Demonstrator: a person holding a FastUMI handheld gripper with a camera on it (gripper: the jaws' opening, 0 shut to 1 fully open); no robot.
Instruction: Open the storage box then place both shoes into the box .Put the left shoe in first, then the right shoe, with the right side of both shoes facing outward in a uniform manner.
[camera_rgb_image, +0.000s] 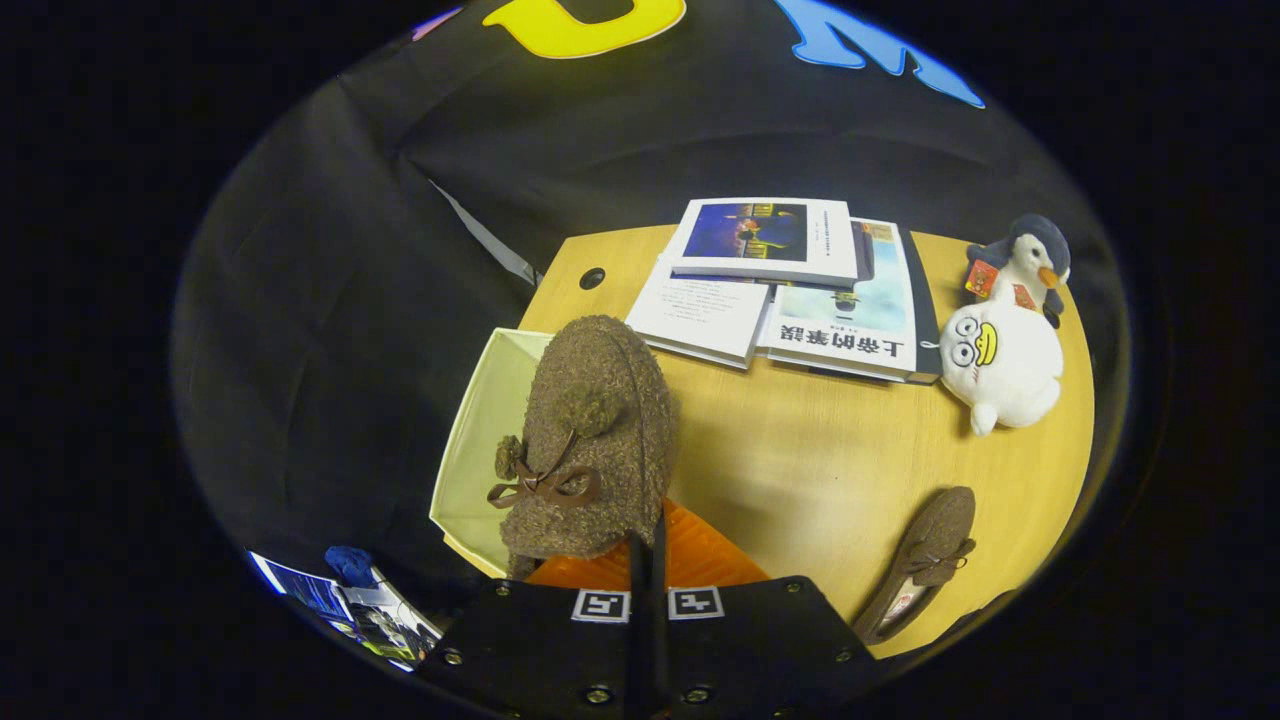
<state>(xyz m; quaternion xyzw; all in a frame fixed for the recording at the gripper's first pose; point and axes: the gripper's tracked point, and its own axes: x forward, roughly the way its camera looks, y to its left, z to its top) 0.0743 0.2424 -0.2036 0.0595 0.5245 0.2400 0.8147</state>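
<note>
Looking along your gripper (647, 560), you see its two black fingers (634, 575) drawn close together, clamped on the heel edge of a fuzzy brown shoe (592, 440) that rises toe-up just ahead of them. The shoe has a small brown bow (545, 485) and pompoms on its upper, which faces you. It hangs over the edge of the wooden table (830, 470), partly covering the open storage box (480, 440), a pale yellowish-white fabric bin whose inside shows to the left of the shoe. Just below the shoe, close to your fingers, you can see an orange ribbed surface (700, 555); whether it belongs to the box you cannot tell. The second brown shoe (925, 570) lies flat on the table well to the right of your fingers, its bow up and its opening toward you. Beyond the held shoe, a few books (790, 280) are stacked and overlapping on the far part of the table. Beside them to the right sit a white plush duck (1000, 360) and, touching it behind, a plush penguin (1025, 260).
</note>
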